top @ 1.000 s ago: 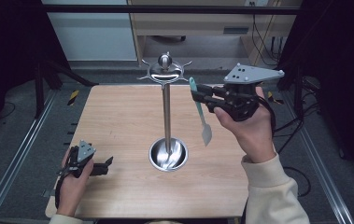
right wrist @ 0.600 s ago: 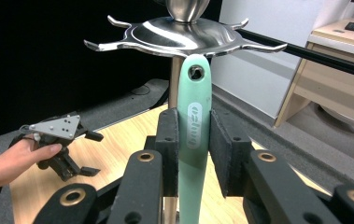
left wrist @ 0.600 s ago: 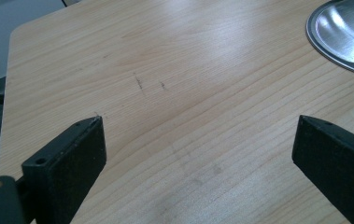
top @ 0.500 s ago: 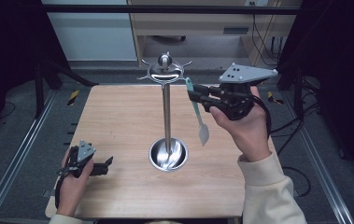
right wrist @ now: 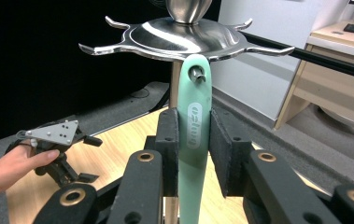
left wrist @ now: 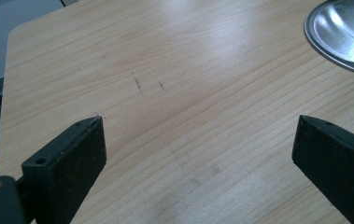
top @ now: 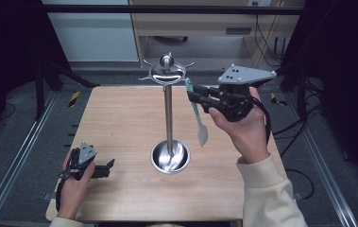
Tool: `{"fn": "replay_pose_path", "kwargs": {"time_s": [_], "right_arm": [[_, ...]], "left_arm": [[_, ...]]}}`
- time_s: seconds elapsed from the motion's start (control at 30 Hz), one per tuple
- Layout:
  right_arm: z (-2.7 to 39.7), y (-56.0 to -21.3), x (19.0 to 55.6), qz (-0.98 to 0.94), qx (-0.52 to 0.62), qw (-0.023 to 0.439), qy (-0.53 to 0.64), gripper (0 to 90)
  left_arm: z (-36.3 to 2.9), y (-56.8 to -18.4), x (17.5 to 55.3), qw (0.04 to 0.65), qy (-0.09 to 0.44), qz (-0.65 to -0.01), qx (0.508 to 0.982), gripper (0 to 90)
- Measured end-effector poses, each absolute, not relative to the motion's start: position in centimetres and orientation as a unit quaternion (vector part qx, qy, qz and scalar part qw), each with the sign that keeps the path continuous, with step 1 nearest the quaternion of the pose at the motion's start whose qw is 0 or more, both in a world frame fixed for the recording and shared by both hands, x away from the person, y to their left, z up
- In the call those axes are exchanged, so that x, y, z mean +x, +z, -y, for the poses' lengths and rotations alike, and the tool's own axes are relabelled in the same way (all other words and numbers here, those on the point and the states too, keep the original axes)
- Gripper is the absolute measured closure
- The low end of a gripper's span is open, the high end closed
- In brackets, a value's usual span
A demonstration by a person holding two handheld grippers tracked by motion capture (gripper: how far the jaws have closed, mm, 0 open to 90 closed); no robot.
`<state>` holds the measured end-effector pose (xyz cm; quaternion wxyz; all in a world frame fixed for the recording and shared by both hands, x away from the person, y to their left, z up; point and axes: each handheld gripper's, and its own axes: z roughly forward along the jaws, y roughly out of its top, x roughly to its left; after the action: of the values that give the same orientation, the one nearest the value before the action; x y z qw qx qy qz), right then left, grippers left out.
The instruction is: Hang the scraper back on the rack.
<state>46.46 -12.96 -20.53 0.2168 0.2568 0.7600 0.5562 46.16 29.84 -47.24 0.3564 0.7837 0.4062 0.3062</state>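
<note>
A teal spatula [top: 197, 112] hangs upright beside the steel utensil stand [top: 168, 113], its pale blade [top: 202, 135] pointing down. My right gripper [top: 191, 94] is shut on its handle, held level to the right of the stand's hooked crown [top: 167, 72]. In the right gripper view the pads press on both sides of the spatula handle [right wrist: 194, 116], and a hook tip [right wrist: 198, 74] shows in the hole at the handle's top. My left gripper [top: 108, 168] rests on the table at the front left, open, with bare wood between its jaws [left wrist: 198, 140].
The stand's round steel base dish [top: 157, 158] sits in the middle of the wooden table [top: 120, 123]; its rim [left wrist: 343, 51] shows in the left gripper view. Dark floor, metal rails and a desk lie beyond the table's edges.
My right gripper has carried the spatula a little to the left, closer to the stand's crown. The left gripper has stayed where it was.
</note>
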Motion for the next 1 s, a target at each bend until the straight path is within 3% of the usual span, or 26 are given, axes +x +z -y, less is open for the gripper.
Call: {"fn": "replay_pose_path", "kwargs": {"time_s": [1.0], "right_arm": [[12.29,-21.39,46.17,-0.741,0.266,0.238,0.569,72.8]], "left_arm": [[-29.84,-47.25,46.16,0.357,0.306,-0.406,0.784,2.7]]}}
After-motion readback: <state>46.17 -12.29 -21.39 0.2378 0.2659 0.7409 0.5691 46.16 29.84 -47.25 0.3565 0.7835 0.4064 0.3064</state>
